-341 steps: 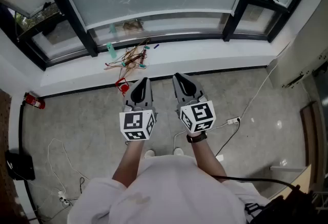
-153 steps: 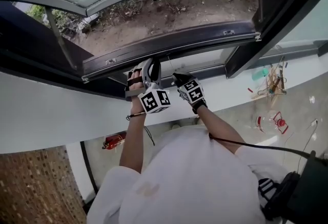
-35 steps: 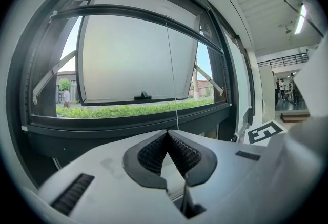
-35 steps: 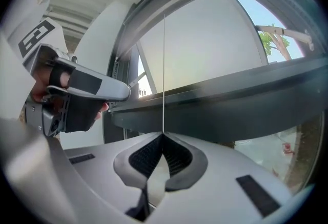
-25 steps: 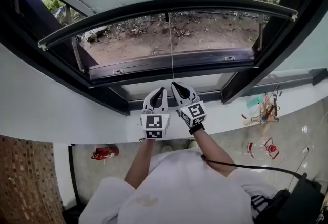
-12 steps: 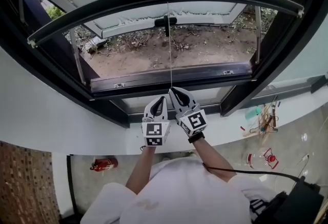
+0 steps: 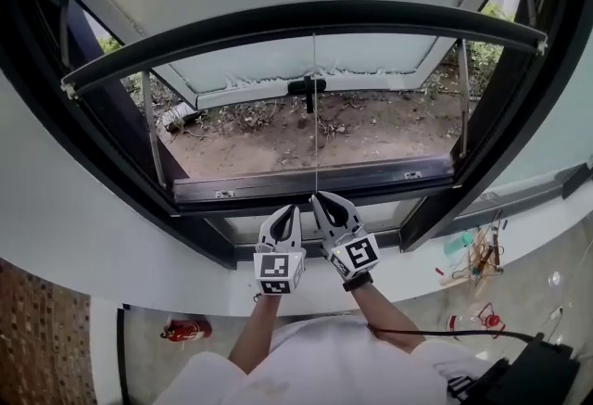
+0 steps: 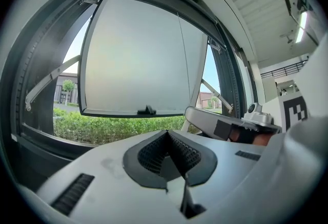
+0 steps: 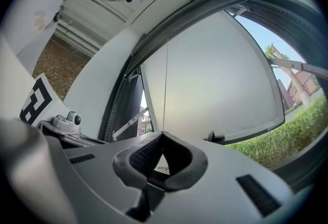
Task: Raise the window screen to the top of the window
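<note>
**While both grippers are pinched shut, the screen's bar sits high in the window**

Where the window stands open, the window screen shows as its dark bottom bar (image 7: 306, 16), which arcs across the upper part of the opening, well above the sill (image 7: 306, 185). The mesh itself cannot be made out. A thin pull cord (image 7: 315, 116) hangs straight down from the middle of the bar to the right gripper (image 7: 319, 200).

In the right gripper view the fingers (image 9: 148, 154) are closed together, and the cord rises from their tips, so they are clamped on it. The left gripper (image 7: 290, 211) is just beside the right one, on its left and slightly lower. Its fingers (image 8: 154, 151) are pressed together with nothing between them, and the cord runs past to their right without touching.

Beyond the bar, the frosted sash (image 7: 306, 65) is swung outward, with its black handle (image 7: 308, 86) at the lower edge. Bare ground (image 7: 306, 139) lies below it. Both of the person's forearms reach up from the bottom of the head view. A red fire extinguisher (image 7: 185, 330) lies on the floor at the lower left.
</note>
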